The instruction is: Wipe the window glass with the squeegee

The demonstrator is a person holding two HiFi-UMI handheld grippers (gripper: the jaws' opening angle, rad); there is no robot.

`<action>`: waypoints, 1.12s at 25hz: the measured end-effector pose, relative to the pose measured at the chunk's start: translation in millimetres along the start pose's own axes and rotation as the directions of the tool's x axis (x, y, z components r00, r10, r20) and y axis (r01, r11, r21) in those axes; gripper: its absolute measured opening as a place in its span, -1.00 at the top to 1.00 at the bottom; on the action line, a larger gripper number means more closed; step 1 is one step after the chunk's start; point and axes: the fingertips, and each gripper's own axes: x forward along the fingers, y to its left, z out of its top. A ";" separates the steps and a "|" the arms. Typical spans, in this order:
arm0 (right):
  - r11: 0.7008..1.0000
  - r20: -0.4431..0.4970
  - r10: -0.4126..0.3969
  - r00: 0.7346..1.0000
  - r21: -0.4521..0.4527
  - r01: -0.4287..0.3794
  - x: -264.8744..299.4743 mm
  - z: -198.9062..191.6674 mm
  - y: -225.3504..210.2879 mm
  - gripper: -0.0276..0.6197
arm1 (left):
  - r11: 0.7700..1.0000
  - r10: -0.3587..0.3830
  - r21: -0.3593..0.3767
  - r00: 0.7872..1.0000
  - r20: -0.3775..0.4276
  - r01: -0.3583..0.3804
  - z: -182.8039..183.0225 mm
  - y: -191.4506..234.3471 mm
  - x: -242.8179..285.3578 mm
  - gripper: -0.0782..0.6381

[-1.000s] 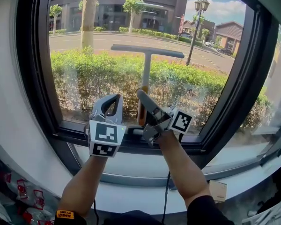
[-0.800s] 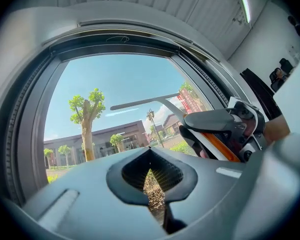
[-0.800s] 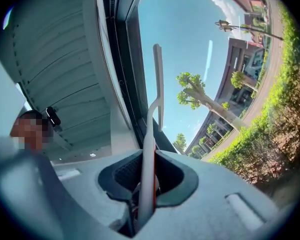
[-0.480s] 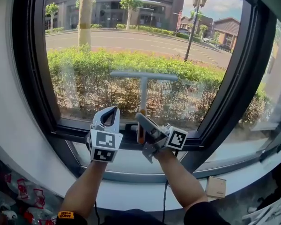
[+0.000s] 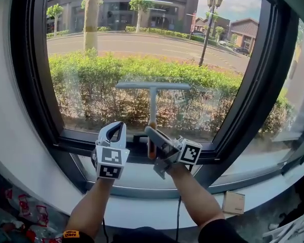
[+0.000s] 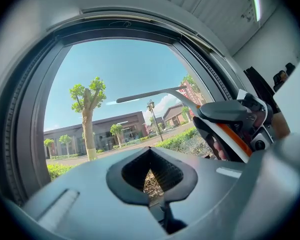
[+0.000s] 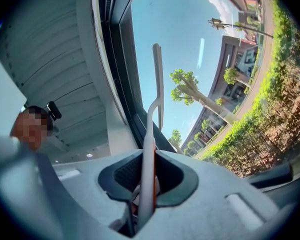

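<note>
The squeegee has a grey T-shaped blade [image 5: 153,85] lying flat against the lower part of the window glass [image 5: 142,39], with a pale shaft running down to an orange grip [image 5: 151,145]. My right gripper [image 5: 153,134] is shut on that grip, and in the right gripper view the shaft [image 7: 148,159] rises from between the jaws of the right gripper [image 7: 146,173] to the blade [image 7: 158,79]. My left gripper [image 5: 115,130] hovers just left of it, shut and holding nothing. The left gripper view shows the left gripper [image 6: 151,155] pointing at the glass, the blade [image 6: 150,95] up to its right.
A thick black window frame [image 5: 31,85] bounds the glass at both sides, with its bottom rail [image 5: 76,148] and a pale sill [image 5: 137,178] just under the grippers. A small cardboard box [image 5: 234,202] and red-and-white items [image 5: 20,221] lie on the floor below.
The squeegee blade has slid down the glass from mid-height to the lower part. Both grippers have come down with it toward the bottom rail.
</note>
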 end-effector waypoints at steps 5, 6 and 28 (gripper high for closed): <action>1.000 -0.034 -0.009 0.999 -0.018 0.008 -3.6 2.7 4.4 0.77 | 1.000 0.017 0.005 1.000 0.019 -0.017 9.6 2.4 2.1 0.74; 1.000 -0.044 -0.005 0.999 -0.022 0.004 -4.2 4.0 7.3 0.77 | 1.000 0.020 0.007 0.999 0.026 -0.020 13.3 2.5 2.3 0.74; 0.950 0.017 0.171 0.985 -0.269 -0.161 16.8 214.2 105.2 0.77 | 0.991 0.031 0.109 0.927 0.374 -0.077 213.9 -46.5 0.4 0.74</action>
